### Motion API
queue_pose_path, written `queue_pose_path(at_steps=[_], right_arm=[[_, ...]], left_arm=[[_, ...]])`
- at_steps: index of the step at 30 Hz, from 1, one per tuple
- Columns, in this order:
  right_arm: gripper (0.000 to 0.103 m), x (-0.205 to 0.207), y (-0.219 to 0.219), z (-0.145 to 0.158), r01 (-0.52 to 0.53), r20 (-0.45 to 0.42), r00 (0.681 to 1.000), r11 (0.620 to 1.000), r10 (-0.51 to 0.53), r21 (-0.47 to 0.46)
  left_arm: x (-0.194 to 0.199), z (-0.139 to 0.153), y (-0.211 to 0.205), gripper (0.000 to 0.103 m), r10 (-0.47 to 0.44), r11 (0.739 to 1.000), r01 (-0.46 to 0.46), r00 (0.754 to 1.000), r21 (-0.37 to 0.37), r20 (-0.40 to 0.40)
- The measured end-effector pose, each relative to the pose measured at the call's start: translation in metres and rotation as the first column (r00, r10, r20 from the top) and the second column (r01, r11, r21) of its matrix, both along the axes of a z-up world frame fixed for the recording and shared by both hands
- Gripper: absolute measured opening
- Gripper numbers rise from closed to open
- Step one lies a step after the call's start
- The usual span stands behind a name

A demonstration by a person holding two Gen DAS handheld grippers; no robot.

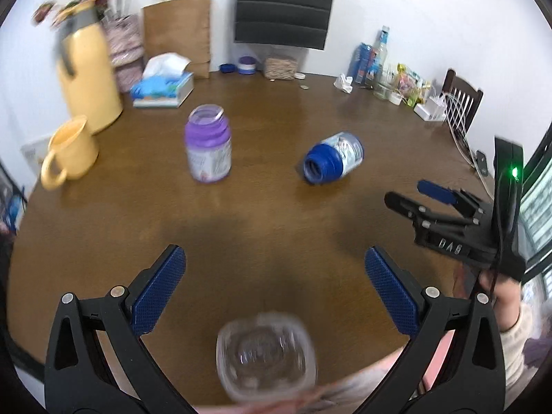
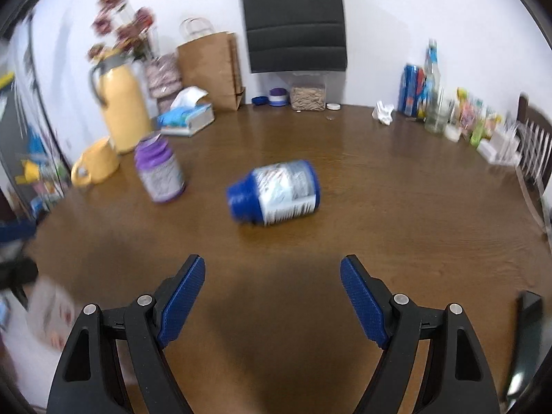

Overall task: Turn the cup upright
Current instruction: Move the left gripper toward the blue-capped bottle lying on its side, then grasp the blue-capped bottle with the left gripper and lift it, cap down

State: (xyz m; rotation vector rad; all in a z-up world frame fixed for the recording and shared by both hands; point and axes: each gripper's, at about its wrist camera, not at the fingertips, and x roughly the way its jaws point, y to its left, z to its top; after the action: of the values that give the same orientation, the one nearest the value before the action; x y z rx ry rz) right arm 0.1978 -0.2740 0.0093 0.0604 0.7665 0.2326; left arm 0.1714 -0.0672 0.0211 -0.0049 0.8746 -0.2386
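Observation:
A blue container (image 1: 333, 162) (image 2: 276, 193) with a white label lies on its side mid-table, its open blue mouth turned toward the left front. A purple container (image 1: 208, 143) (image 2: 158, 172) stands upright to its left. A blurred clear glass (image 1: 265, 355) sits at the table's near edge, low between the arms of my left gripper (image 1: 274, 255), which is open and holds nothing. My right gripper (image 2: 272, 262) (image 1: 414, 193) is open too, short of the blue container and apart from it.
A yellow mug (image 1: 70, 151) and tall yellow flask (image 1: 89, 79) stand at the left. A tissue box (image 1: 162, 89), a paper bag (image 1: 177, 31) and bottles (image 1: 372, 58) line the back of the brown table (image 1: 276, 207). A wooden chair (image 1: 462, 103) is at right.

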Motion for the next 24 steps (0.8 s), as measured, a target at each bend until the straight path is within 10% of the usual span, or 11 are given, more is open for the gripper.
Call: queue_pose_path(at_steps=[5, 9, 14, 20, 24], right_arm=[[0.085, 0.038, -0.013, 0.001, 0.023, -0.009, 1.000, 0.999, -0.023, 0.035], [0.056, 0.061, -0.020, -0.013, 0.047, -0.063, 0.997, 0.996, -0.043, 0.073], [0.056, 0.070, -0.031, -0.032, 0.079, -0.111, 0.992, 0.987, -0.063, 0.138], [0.058, 0.068, -0.043, -0.040, 0.127, -0.131, 0.985, 0.983, -0.110, 0.130], [0.065, 0.065, -0.047, -0.043, 0.128, -0.134, 0.985, 0.984, -0.111, 0.126]], left_arm=[[0.069, 0.009, -0.028, 0.103, -0.110, 0.991, 0.115, 0.991, 0.073, -0.074], [0.127, 0.002, -0.054, 0.103, -0.203, 0.977, 0.211, 0.967, 0.040, -0.151], [0.180, -0.023, -0.095, 0.074, -0.274, 0.952, 0.296, 0.938, 0.078, -0.211], [0.219, -0.063, -0.141, 0.079, -0.395, 0.898, 0.431, 0.879, 0.089, -0.268], [0.226, -0.068, -0.157, 0.056, -0.396, 0.896, 0.436, 0.873, 0.090, -0.286]])
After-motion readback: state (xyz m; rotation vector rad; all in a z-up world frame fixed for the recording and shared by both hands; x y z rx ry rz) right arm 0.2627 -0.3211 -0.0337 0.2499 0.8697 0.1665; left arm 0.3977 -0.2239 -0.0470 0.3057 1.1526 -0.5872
